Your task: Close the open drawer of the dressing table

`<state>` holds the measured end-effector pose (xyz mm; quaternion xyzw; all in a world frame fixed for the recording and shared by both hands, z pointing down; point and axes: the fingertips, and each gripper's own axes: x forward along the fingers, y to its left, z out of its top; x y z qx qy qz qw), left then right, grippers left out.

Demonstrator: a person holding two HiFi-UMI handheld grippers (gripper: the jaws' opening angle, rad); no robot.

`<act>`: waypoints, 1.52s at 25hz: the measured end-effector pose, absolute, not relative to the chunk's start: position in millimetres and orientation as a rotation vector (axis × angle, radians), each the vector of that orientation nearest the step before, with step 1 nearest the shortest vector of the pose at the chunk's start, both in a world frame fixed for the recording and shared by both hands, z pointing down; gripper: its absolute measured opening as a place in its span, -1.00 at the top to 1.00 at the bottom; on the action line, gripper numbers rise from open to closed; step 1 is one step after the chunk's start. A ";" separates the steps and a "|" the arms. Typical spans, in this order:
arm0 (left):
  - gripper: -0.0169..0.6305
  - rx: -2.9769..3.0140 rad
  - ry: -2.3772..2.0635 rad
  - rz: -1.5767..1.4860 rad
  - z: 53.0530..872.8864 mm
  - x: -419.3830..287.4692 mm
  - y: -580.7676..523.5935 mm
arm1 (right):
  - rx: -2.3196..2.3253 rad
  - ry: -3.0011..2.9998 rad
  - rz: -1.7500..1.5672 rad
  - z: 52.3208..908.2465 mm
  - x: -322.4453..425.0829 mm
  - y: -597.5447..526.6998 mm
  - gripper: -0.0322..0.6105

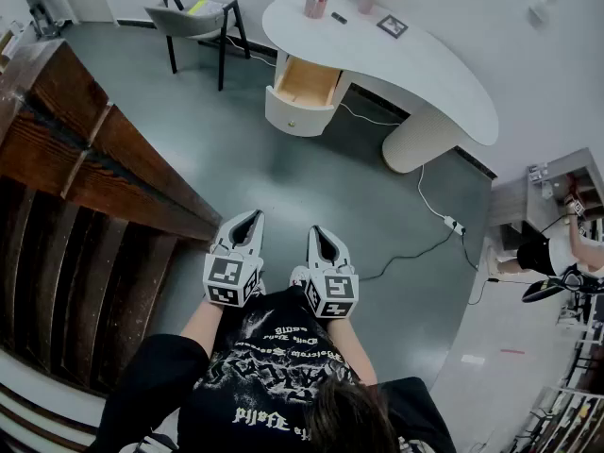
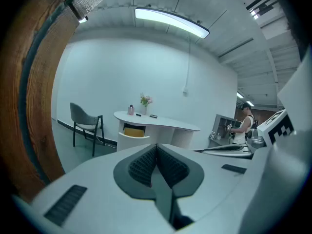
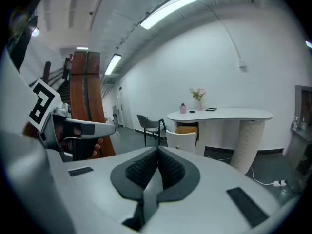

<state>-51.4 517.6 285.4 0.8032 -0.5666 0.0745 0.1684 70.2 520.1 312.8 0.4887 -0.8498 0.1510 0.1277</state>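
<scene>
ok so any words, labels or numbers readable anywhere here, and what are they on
No text reads clearly.
The person's shirt print: gothic lettering, upside down in the head view, too blurred to read.
Markers on the left gripper and the right gripper: square patterns only, no words.
The card on the dressing table: a square pattern, no legible words.

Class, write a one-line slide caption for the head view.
Shut and empty, the left gripper and right gripper face the dressing table, its drawer open across the floor.
</scene>
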 end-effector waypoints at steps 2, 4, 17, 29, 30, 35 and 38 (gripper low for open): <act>0.87 2.279 -1.615 0.209 288.0 -55.7 519.8 | 1.426 -2.471 0.429 313.8 67.6 521.2 0.82; 0.87 2.278 -1.614 0.211 289.9 -58.2 522.0 | 1.436 -2.467 0.428 314.4 66.3 522.8 0.82; 0.87 2.337 -1.587 0.189 280.3 -82.4 518.1 | 1.532 -2.487 0.405 304.1 42.7 518.5 0.82; 0.87 2.284 -1.633 0.215 307.9 -82.3 487.4 | 1.482 -2.518 0.395 322.5 45.6 465.2 0.82; 0.87 2.280 -1.639 0.225 309.9 -81.1 480.5 | 1.474 -2.522 0.399 324.3 46.6 455.9 0.82; 0.87 2.262 -1.677 0.245 308.2 -77.8 434.0 | 1.414 -2.549 0.416 328.7 43.7 403.6 0.82; 0.87 2.238 -1.711 0.250 306.0 -76.5 399.6 | 1.365 -2.569 0.410 327.8 41.5 369.4 0.82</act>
